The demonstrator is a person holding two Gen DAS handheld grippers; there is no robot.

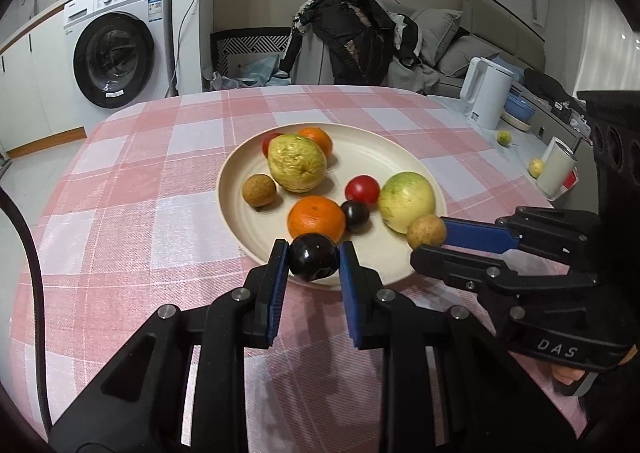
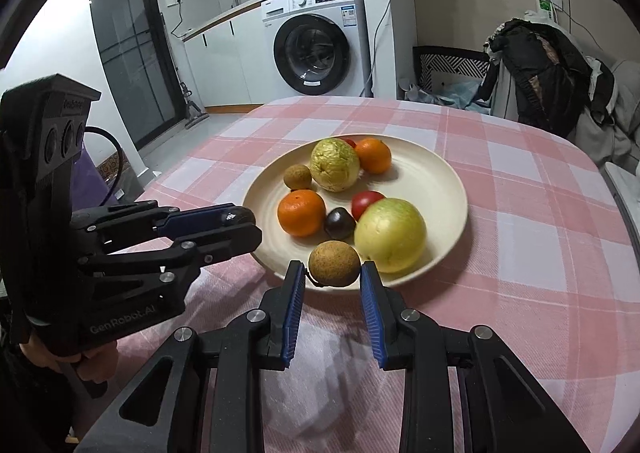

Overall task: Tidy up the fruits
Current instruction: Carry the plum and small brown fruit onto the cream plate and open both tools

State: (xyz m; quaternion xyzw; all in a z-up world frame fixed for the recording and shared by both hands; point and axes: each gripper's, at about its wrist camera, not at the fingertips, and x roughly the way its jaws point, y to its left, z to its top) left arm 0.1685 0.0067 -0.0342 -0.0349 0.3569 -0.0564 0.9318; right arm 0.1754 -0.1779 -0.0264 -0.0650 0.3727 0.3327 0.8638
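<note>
A cream plate (image 1: 248, 169) (image 2: 436, 181) on the pink checked tablecloth holds two guavas (image 1: 297, 163) (image 1: 406, 200), two oranges (image 1: 316, 217), two red tomatoes (image 1: 362, 189), a brown longan (image 1: 259, 191) and a dark plum (image 1: 355, 215). My left gripper (image 1: 313, 259) is shut on a second dark plum (image 1: 313, 256) over the plate's near rim. My right gripper (image 2: 333, 273) closes around a brown longan (image 2: 334, 263) at the near rim; its pads look very close to or touching it. Each gripper shows in the other's view (image 1: 430, 243) (image 2: 248, 229).
A white kettle (image 1: 486, 93), a blue bowl and a white cup (image 1: 556, 169) stand on a side counter to the right, with two small fruits there. A washing machine (image 1: 116, 53) and a clothes-draped chair (image 1: 352, 41) are behind the table.
</note>
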